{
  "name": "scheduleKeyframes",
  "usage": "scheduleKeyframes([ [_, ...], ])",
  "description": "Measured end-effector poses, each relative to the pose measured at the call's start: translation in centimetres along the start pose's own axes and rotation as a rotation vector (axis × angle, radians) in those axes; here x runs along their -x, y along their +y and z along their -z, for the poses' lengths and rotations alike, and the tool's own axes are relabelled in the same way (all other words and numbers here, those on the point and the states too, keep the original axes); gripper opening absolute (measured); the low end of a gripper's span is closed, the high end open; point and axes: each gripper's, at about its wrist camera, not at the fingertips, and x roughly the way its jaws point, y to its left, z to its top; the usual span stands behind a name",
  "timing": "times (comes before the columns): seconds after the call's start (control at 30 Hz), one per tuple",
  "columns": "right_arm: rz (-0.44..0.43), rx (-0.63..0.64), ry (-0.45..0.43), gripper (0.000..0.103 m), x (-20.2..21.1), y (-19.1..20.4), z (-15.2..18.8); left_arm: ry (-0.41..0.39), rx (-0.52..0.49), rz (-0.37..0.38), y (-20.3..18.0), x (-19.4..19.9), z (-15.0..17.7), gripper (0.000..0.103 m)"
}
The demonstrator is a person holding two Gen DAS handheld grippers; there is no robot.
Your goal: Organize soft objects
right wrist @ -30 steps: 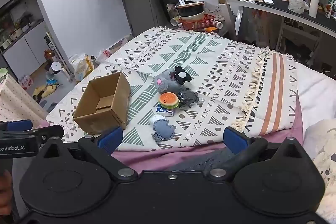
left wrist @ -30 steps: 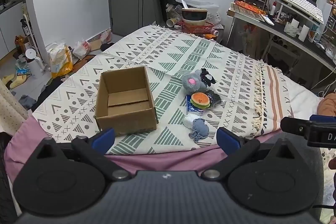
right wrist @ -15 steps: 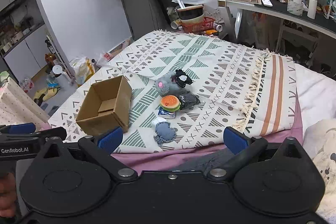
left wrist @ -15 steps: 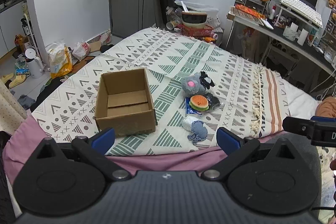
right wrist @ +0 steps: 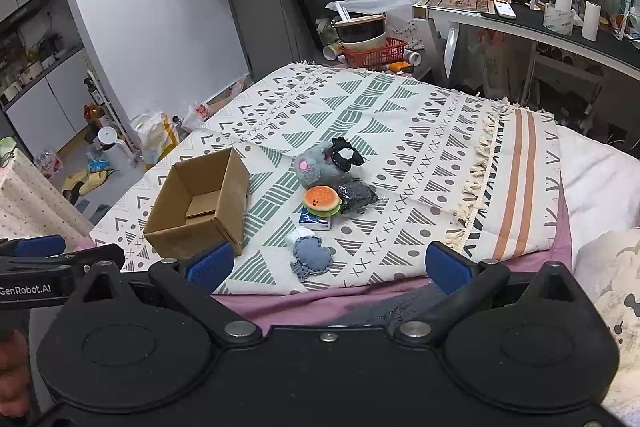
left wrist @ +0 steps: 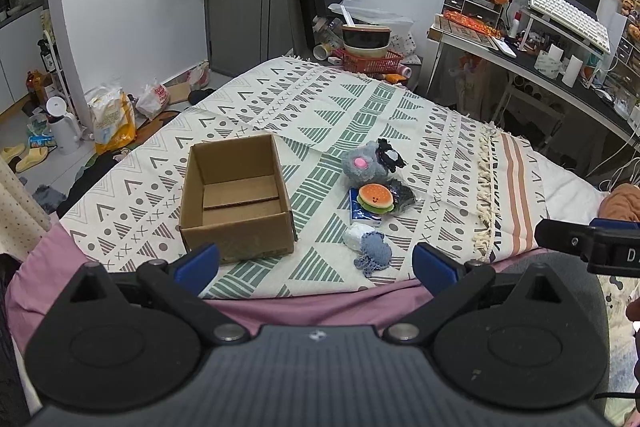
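Observation:
An open, empty cardboard box (left wrist: 236, 195) (right wrist: 200, 205) stands on the patterned blanket (left wrist: 320, 107) (right wrist: 400, 115). To its right lies a cluster of soft toys: a grey plush with a pink spot (left wrist: 362, 163) (right wrist: 314, 165), a small black-and-white plush (left wrist: 388, 157) (right wrist: 346, 155), a hamburger plush (left wrist: 375, 198) (right wrist: 322, 200) on a blue packet (left wrist: 360, 215) (right wrist: 316, 223), a dark pouch (left wrist: 404, 193) (right wrist: 360, 195), and a blue knitted jellyfish (left wrist: 374, 253) (right wrist: 312, 257) beside a white ball (left wrist: 353, 235). My left gripper (left wrist: 316, 265) and right gripper (right wrist: 328, 265) hover open above the bed's near edge, both empty.
A desk (left wrist: 560, 67) (right wrist: 560, 19) with a keyboard and monitor stands at the right. A red basket with bowls (left wrist: 370, 55) (right wrist: 374, 53) sits beyond the bed's far end. Bags, a kettle and slippers litter the floor at left (left wrist: 108, 119). A white duvet (right wrist: 600, 187) lies at right.
Both grippers have drawn back slightly and risen, so the box and toys look a little farther off. Nothing on the bed has moved.

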Motion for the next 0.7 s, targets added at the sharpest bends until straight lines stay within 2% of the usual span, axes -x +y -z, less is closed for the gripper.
scheduleKeyframes([
  [0.7,-0.006,0.006,-0.041,0.103,1.4,-0.3,0.0,-0.029,-0.018,-0.011,-0.5,1.6,-0.1,0.102],
])
